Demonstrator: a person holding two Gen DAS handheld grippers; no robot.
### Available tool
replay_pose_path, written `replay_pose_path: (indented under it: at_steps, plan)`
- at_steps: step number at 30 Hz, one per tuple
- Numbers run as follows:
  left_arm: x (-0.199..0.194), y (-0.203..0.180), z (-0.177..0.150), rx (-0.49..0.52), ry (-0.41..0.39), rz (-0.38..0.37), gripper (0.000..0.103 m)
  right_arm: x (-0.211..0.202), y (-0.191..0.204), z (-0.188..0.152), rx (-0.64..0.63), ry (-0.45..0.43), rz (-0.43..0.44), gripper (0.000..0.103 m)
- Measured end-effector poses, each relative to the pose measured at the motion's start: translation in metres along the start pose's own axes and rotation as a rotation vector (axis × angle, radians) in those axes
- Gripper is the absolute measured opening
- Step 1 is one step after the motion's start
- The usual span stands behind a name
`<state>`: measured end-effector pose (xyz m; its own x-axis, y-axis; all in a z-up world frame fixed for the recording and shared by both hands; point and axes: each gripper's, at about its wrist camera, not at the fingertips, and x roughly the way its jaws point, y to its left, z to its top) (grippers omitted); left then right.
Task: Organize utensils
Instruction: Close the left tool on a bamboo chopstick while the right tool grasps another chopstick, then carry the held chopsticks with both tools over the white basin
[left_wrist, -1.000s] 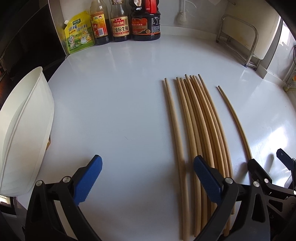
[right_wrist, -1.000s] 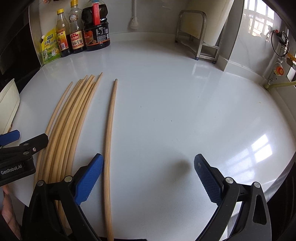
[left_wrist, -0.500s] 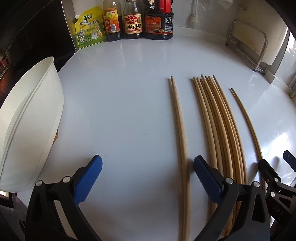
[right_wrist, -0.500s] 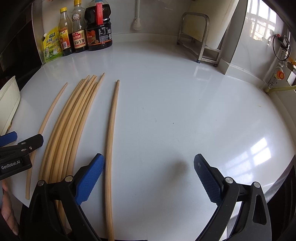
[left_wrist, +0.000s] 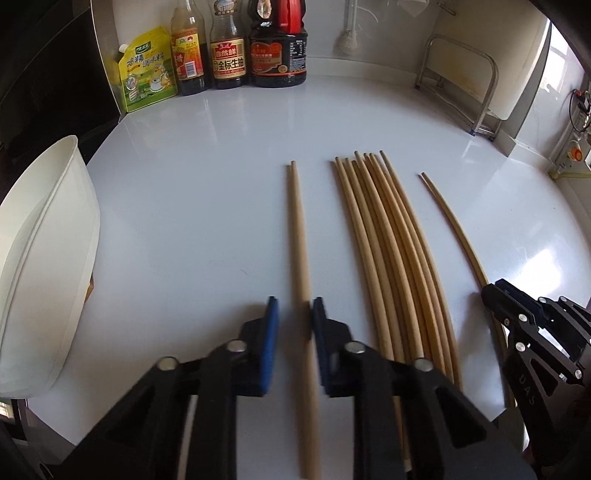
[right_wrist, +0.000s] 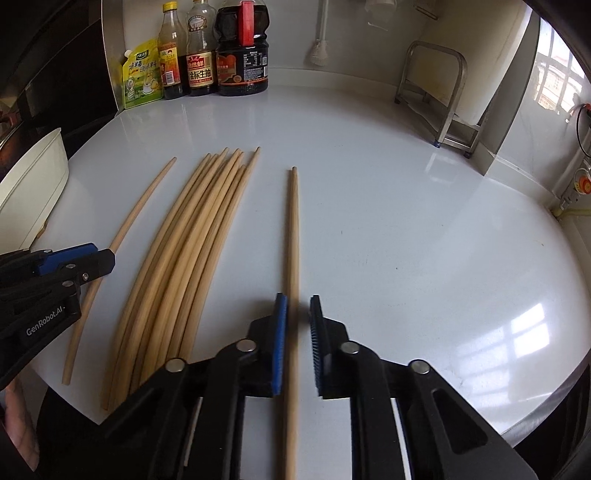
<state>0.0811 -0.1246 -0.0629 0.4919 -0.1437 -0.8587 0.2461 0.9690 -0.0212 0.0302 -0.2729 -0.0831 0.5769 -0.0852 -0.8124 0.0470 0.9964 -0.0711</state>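
White bench (left_wrist: 192, 206): chopstick bundle (left_wrist: 391, 258) centre, two single chopsticks (left_wrist: 299, 236) flanking, sauce bottles (left_wrist: 229, 55) at back, white bowl (left_wrist: 40, 258) left.

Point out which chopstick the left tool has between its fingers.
The leftmost chopstick, lying alone, apart from the bundle; the left tool is shut on it. The other stray, the rightmost chopstick, sits in the right tool.

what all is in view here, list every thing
chopstick bundle: about eight, tan, mid counter
left lone chopstick: one, tan, left of bundle
right lone chopstick: one, tan, right of bundle
sauce bottles: three, dark, back edge
pouch: one, yellow-green, beside bottles
container: one, white, left edge
rack: one, metal, back right
counter: one, white
left tongs: black, blue pads, shut on left lone chopstick
right tongs: black, blue pads, shut on right lone chopstick
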Motion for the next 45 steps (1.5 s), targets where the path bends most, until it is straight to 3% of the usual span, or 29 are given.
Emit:
replay_pose_path:
  at_steps: [11,21,32,38,45]
  plan:
    - [-0.017,0.012,-0.004,-0.028,0.026,-0.110,0.007,-0.019,-0.012,0.001,0.141,-0.030,0.109,0.006]
    - [-0.075,0.045,-0.002,-0.051,-0.089,-0.127,0.007,-0.063,0.020,0.019,0.157,-0.118,0.215,0.006]
    - [-0.139,0.165,0.005,-0.207,-0.259,0.015,0.007,-0.090,0.137,0.084,0.020,-0.197,0.404,0.006]
    - [-0.143,0.238,0.004,-0.288,-0.267,0.079,0.007,-0.080,0.218,0.117,-0.043,-0.163,0.507,0.006]
    - [-0.120,0.287,0.005,-0.321,-0.221,0.086,0.007,-0.052,0.291,0.133,-0.105,-0.076,0.540,0.006]
